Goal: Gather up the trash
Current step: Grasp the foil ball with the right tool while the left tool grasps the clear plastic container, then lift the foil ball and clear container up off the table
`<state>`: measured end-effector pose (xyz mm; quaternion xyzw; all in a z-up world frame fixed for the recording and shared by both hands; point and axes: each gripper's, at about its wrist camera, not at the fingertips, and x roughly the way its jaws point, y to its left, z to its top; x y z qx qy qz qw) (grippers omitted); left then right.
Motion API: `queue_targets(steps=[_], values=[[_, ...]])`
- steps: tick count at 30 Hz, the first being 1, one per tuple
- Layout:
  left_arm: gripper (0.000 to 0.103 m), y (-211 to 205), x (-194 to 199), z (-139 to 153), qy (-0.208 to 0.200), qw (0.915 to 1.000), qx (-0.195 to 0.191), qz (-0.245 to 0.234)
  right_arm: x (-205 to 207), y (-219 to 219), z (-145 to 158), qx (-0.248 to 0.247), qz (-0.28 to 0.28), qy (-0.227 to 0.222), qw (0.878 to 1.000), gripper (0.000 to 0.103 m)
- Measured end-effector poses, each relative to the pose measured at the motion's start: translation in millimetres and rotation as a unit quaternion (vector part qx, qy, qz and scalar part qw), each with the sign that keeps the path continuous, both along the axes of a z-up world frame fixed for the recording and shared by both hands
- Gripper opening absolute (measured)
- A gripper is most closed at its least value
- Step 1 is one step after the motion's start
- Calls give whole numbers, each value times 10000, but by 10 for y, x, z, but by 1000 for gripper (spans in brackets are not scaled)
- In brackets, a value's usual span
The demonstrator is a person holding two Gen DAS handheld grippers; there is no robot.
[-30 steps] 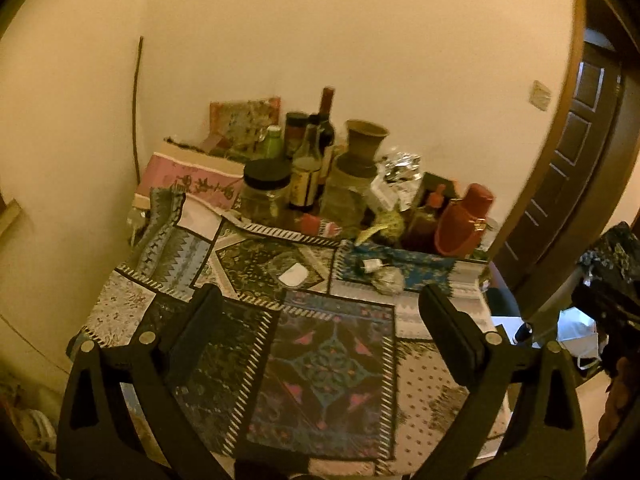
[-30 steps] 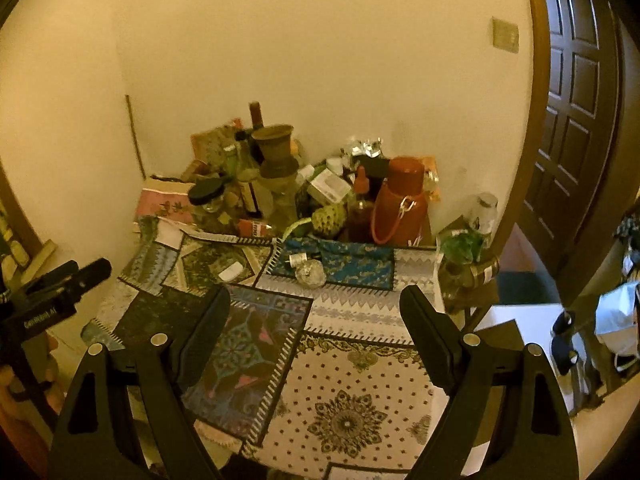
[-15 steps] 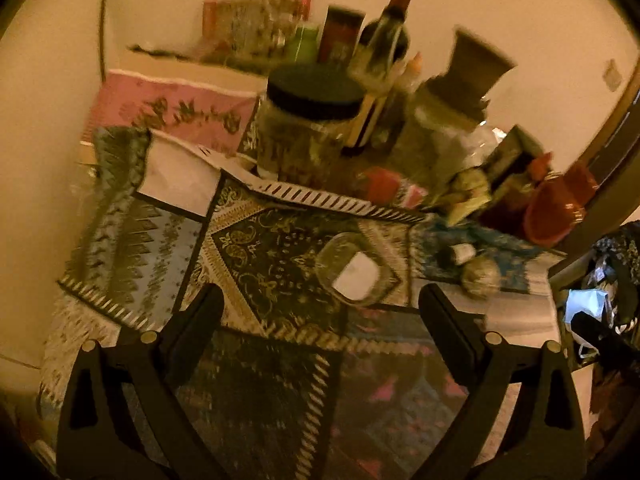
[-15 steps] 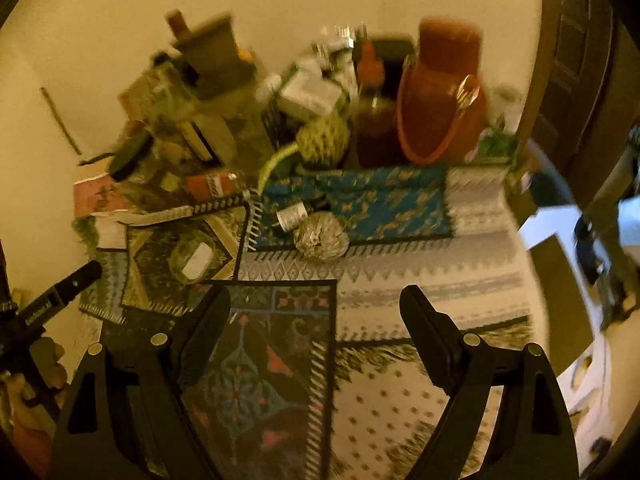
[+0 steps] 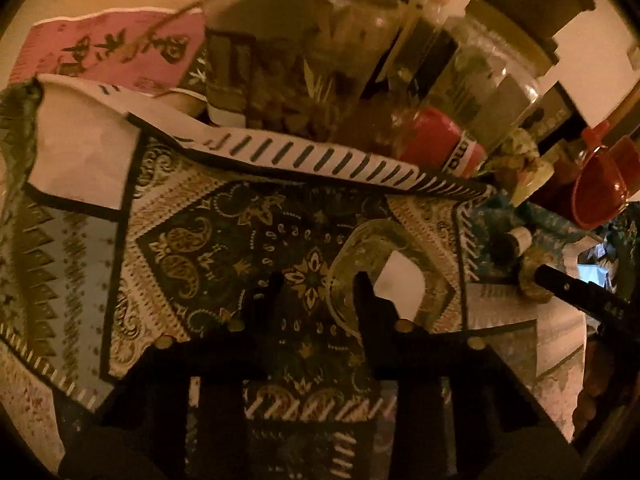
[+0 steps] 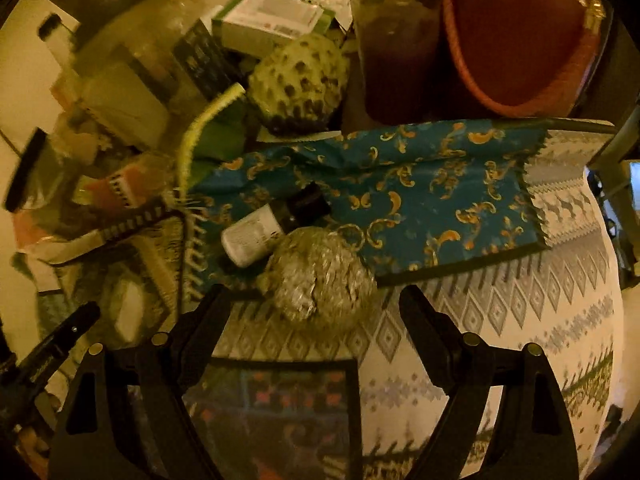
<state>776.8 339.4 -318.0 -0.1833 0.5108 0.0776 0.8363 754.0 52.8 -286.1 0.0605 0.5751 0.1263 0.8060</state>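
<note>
Foil ball (image 6: 320,276) beside bottle (image 6: 276,222), ahead of released right gripper (image 6: 316,308); left gripper (image 5: 318,294) closing, ungripped

On the table, patterned mats (image 6: 420,196) lie overlapping edge over edge, with jars, bottles and boxes crowded along the far side against the wall. In the right wrist view a crumpled foil ball (image 6: 320,280) lies at the near edge of one mat, touching a small bottle (image 6: 272,224) that lies on its side just behind and left of it; behind them sits a scaly fruit (image 6: 298,80), with a jug (image 6: 524,36) to its right. In the left wrist view a clear plastic wrapper (image 5: 384,272) lies flat on a mat, before a large jar (image 5: 304,60) and a toppled can (image 5: 436,144).
</note>
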Motion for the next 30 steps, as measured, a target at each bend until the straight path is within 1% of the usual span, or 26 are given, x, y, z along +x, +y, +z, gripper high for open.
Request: queue_targets(steps=[2, 4, 6, 8, 9, 10, 11, 12, 13, 14, 15, 16, 17, 19, 23, 26, 30], values=[[28, 7, 20, -41, 22, 10000, -30, 18, 20, 46, -34, -89, 46, -27, 9999, 73], [28, 12, 21, -61, -31, 9999, -96, 44, 38, 108, -75, -142, 232, 51, 9996, 70], [28, 26, 21, -73, -87, 9997, -202, 64, 34, 157, -95, -153, 344, 48, 9993, 64], [28, 26, 25, -81, -103, 9997, -230, 79, 18, 190, -96, -213, 435, 3, 9988, 52], [27, 17, 21, -85, -114, 9997, -205, 81, 11, 198, -100, -210, 466, -1, 9987, 52], [25, 8, 18, -88, -117, 9998, -162, 67, 5, 193, -101, -176, 461, -4, 9988, 50], [19, -12, 16, -91, -96, 9999, -50, 45, 2, 197, -106, -139, 454, 1, 9989, 49], [14, -30, 20, -95, -47, 10000, 75, 16, -13, 191, -106, -107, 445, 4, 9990, 49], [6, -44, 58, -95, -3, 9999, 119, -38, -35, 180, -98, -83, 446, 5, 9990, 48], [1, -83, 97, -111, 40, 9999, 66, -112, -91, 178, -71, -79, 453, -19, 9989, 47], [1, -87, 92, -117, 81, 9998, -38, -162, -126, 158, -33, -86, 448, -58, 9989, 47], [1, -109, 91, -111, 99, 9998, -13, -188, -178, 141, -1, -86, 458, -103, 9989, 46], [1, -157, 75, -100, 129, 9995, 139, -241, -213, 109, 27, -72, 468, -125, 9988, 46], [1, -242, 50, -85, 186, 9989, 316, -300, -303, 25, 103, -32, 459, -165, 9988, 46], [1, -408, -86, -1, 192, 9984, 386, -363, -518, -227, 268, 2, 394, -262, 9989, 46], [1, -572, -227, 182, 11, 9984, 438, -355, -680, -430, 435, 29, 358, -373, 9987, 46], [1, -818, -363, 516, -291, 9981, 445, -306, -761, -688, 684, 27, 368, -601, 9975, 46]])
